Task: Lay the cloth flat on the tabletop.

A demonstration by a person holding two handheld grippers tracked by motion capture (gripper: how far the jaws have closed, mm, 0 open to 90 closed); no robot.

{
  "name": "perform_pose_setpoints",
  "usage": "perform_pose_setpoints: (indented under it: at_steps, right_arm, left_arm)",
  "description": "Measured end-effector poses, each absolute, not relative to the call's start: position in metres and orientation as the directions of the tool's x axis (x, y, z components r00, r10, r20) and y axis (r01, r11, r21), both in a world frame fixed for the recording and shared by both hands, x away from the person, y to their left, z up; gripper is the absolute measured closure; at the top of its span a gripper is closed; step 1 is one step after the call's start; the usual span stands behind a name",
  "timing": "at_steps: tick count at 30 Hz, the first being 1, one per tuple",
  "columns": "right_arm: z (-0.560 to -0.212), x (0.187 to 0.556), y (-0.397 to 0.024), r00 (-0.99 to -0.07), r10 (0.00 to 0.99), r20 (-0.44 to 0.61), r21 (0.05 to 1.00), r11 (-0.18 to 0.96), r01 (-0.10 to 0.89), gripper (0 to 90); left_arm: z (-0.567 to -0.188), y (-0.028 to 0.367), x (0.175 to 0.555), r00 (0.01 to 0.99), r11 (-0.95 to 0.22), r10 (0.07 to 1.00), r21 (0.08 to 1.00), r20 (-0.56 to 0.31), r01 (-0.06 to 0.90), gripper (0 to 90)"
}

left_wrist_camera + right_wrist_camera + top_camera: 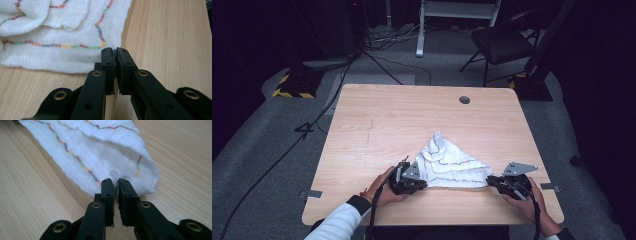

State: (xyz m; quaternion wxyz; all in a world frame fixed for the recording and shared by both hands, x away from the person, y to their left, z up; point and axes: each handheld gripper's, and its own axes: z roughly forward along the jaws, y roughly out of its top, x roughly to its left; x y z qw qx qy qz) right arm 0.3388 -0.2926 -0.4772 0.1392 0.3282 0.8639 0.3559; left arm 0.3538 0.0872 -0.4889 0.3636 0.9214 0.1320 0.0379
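A white cloth with multicoloured zigzag stitching lies crumpled in a rough triangle on the near half of the wooden table. At its near left corner my left gripper lies low on the table. In the left gripper view the cloth meets that gripper at the tips, which are shut on the corner's edge. My right gripper sits at the cloth's near right corner. In the right gripper view its jaws stand a narrow slit apart, with the folded edge of the cloth between the tips, not visibly pinched.
A round cable hole sits near the table's far edge. Behind the table are a dark chair, a white stand, floor cables and a yellow-and-black striped base. Bare wood lies left of and beyond the cloth.
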Motion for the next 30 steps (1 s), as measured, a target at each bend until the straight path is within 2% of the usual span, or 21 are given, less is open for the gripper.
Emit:
perform_pose_setpoints:
  at_steps: [3,4,5,6,7,10,11,12,17,20,24,25,30]
  right_arm:
    - [-0.477,0.335,-0.299,-0.729,0.684,-0.014,0.716,0.516,0.47,68.2]
    - [-0.477,0.335,-0.299,-0.729,0.684,-0.014,0.716,0.516,0.47,68.2]
    - [-0.475,0.334,-0.304,-0.716,0.697,-0.025,0.731,0.502,0.463,58.0]
    - [-0.475,0.334,-0.304,-0.716,0.697,-0.025,0.731,0.502,0.463,58.0]
    - [-0.472,0.334,-0.31,-0.706,0.708,-0.022,0.748,0.481,0.458,53.6]
    - [-0.469,0.335,-0.314,-0.699,0.715,-0.027,0.765,0.465,0.446,50.4]
    - [-0.462,0.336,-0.316,-0.693,0.72,-0.045,0.786,0.453,0.42,48.6]
    - [-0.459,0.337,-0.315,-0.694,0.718,-0.053,0.798,0.448,0.404,48.5]
    - [-0.45,0.343,-0.296,-0.744,0.66,-0.099,0.805,0.492,0.33,50.3]
    - [-0.451,0.353,-0.257,-0.82,0.553,-0.148,0.773,0.582,0.253,54.9]
    - [-0.453,0.361,-0.227,-0.864,0.477,-0.16,0.757,0.622,0.203,57.6]
    - [-0.457,0.367,-0.205,-0.891,0.424,-0.165,0.743,0.647,0.17,60.5]
    - [-0.465,0.378,-0.166,-0.926,0.344,-0.154,0.72,0.681,0.133,64.7]
  left_arm:
    - [-0.487,0.089,0.352,0.957,-0.696,0.29,0.684,-0.012,0.219,80.0]
    - [-0.487,0.089,0.352,0.957,-0.696,0.29,0.684,-0.012,0.219,75.6]
    - [-0.484,0.092,0.353,0.945,-0.675,0.327,0.698,-0.007,0.239,69.7]
    - [-0.484,0.092,0.353,0.945,-0.675,0.327,0.698,-0.007,0.239,65.2]
    - [-0.48,0.096,0.356,0.934,-0.653,0.357,0.714,-0.007,0.254,59.4]
    - [-0.478,0.099,0.359,0.917,-0.632,0.398,0.719,-0.018,0.288,41.2]
    - [-0.475,0.097,0.365,0.896,-0.646,0.444,0.693,0.002,0.319,34.7]
    - [-0.475,0.097,0.366,0.893,-0.646,0.45,0.693,0.004,0.322,32.7]
    - [-0.473,0.09,0.377,0.894,-0.648,0.447,0.695,0.017,0.311,29.2]
    - [-0.465,0.082,0.392,0.892,-0.644,0.45,0.707,0.039,0.294,29.2]
    - [-0.455,0.079,0.401,0.89,-0.627,0.453,0.729,0.052,0.276,30.0]
    - [-0.452,0.077,0.407,0.892,-0.616,0.45,0.737,0.037,0.28,30.1]
    - [-0.466,0.062,0.418,0.902,-0.68,0.424,0.685,0.078,0.261,35.3]
